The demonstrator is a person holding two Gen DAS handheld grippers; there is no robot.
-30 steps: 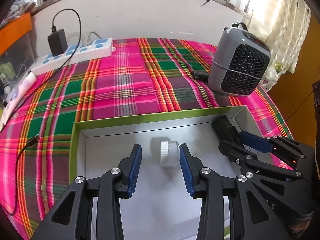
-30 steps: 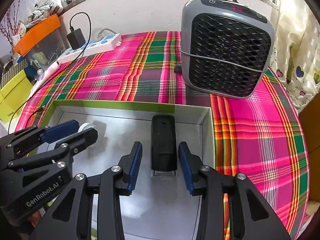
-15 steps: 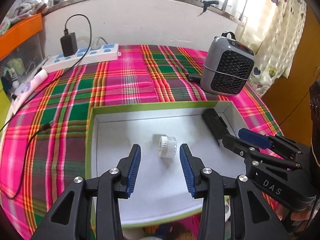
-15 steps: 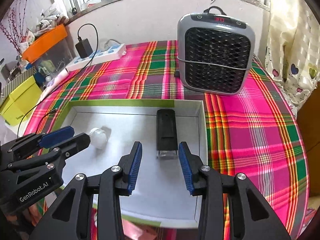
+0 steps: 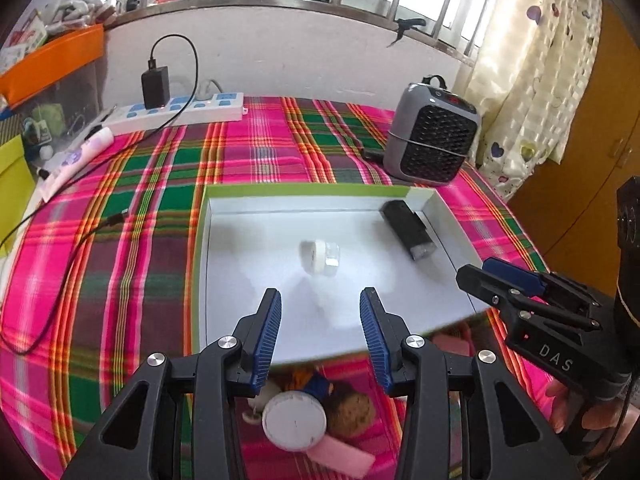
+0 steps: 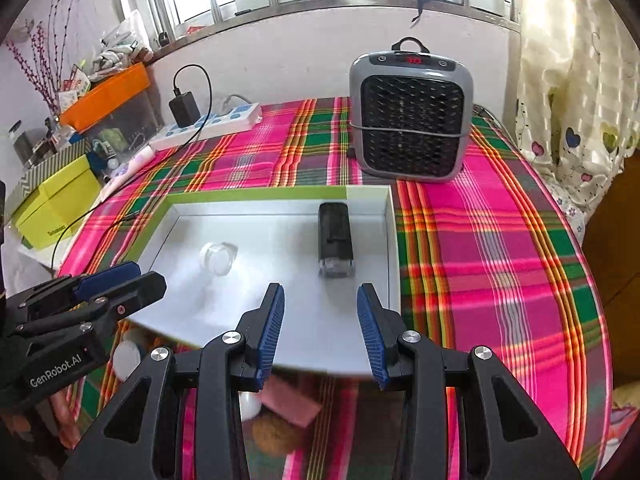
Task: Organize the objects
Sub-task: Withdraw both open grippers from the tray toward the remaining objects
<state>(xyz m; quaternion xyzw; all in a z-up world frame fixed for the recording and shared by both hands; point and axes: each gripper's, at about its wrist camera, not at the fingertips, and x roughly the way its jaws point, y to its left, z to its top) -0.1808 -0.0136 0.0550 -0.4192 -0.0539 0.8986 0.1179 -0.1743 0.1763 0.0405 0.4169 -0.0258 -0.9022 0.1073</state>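
- Far left on the plaid cloth, the power strip and its black charger sit well back near the wall, apart from anything you are sorting.
- Your left gripper hangs with its jaws wide apart and nothing between them, just short of the white tray's near edge.
- The small clear jar lies on its side mid-tray, straight ahead of that left gripper; its white cap faces left, so its axis runs across your fingers.
- The black device lies near the tray's right wall, long axis pointing away from you, clear end nearest; it sits ahead of your right gripper and slightly right of centre.
- Your right gripper is likewise spread wide and holding nothing.
- Each arm is nearer its own item, by my judgement.
- Under both grippers, a white lid, a brown lump and a pink block are partly hidden by the fingers and tray; I cannot tell what they are.
- Far right, the grey heater stands behind the tray.
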